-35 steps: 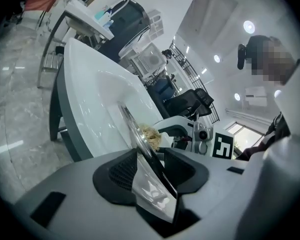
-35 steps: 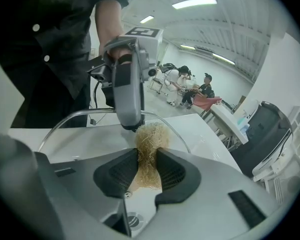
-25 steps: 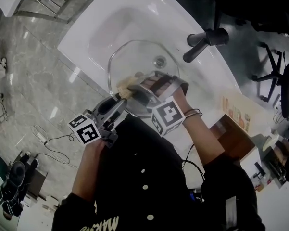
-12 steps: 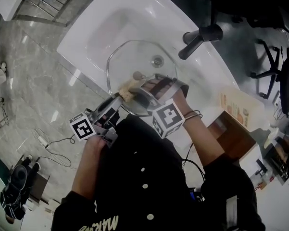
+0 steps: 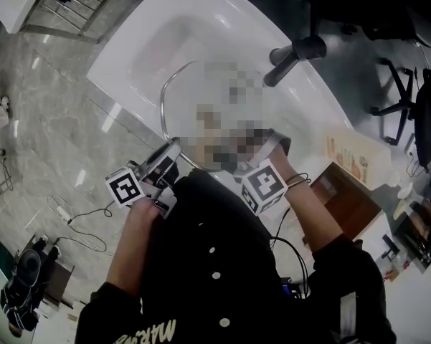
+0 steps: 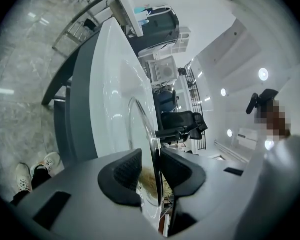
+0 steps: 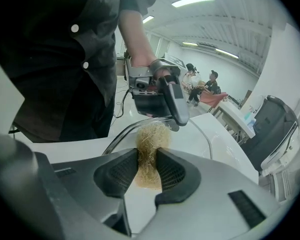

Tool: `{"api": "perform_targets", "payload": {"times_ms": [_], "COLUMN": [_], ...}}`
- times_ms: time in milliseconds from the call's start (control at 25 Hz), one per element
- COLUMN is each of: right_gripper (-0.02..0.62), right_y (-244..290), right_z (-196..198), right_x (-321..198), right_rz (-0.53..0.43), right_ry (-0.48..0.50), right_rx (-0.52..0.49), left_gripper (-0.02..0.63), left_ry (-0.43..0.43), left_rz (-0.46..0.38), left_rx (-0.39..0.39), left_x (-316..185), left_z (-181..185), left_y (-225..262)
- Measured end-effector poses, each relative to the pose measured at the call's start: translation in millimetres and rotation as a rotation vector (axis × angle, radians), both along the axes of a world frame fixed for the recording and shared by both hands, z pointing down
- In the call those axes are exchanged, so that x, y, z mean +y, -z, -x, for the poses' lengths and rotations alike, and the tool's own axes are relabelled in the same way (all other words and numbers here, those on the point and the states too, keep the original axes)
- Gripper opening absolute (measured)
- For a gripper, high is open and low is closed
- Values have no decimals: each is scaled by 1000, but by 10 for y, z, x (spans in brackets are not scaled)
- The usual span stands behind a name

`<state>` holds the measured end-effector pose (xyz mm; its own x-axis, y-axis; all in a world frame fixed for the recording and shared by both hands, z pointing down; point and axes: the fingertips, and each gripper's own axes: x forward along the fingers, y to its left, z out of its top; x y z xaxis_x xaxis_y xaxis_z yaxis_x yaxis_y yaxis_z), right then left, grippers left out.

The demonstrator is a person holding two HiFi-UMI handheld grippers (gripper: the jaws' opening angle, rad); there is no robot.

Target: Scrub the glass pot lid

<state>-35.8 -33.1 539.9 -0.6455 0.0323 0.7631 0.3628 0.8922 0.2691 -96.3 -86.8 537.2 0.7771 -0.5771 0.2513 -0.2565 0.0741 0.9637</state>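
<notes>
The glass pot lid (image 6: 140,119) stands on edge over the white sink (image 5: 150,41), and its metal rim (image 5: 165,99) shows in the head view. My left gripper (image 6: 150,166) has just been closing and is shut on that rim near the person's body. The same gripper (image 5: 168,155) sits at the lid's lower left in the head view. My right gripper (image 7: 148,156) is shut on a straw-coloured fibre scrubber (image 7: 152,136), which lies against the lid's face close to the left gripper. Only its marker cube (image 5: 264,186) shows clearly from above. A blurred patch hides the lid's middle there.
A dark faucet (image 5: 294,54) juts over the sink's right side. A marble floor (image 5: 36,120) lies left of the sink. A metal rack (image 5: 72,6) stands at top left, office chairs (image 5: 401,106) and boxes (image 5: 358,163) at right. People sit far off in the right gripper view.
The right gripper with the scrubber has slid down and to the right in the head view. The left gripper has rolled a little in place, its jaws drawn in on the rim.
</notes>
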Motion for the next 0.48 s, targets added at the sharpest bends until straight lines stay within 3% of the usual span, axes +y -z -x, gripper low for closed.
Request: {"api": "perform_targets", "payload": {"times_ms": [160,480], "right_gripper": [126,126], "right_y": [2,-12], "right_z": [-99,-135], "right_x": [90,113], "right_rz": [15,-10], "right_ry": [32,21], "right_rx": [9,33], "left_gripper": [129,129], "left_ry": [33,42], "left_rz": [50,72], "left_rx": [47,10], "left_x": [24,28], "left_z": [-18,-15], "left_y": [4,-2]}}
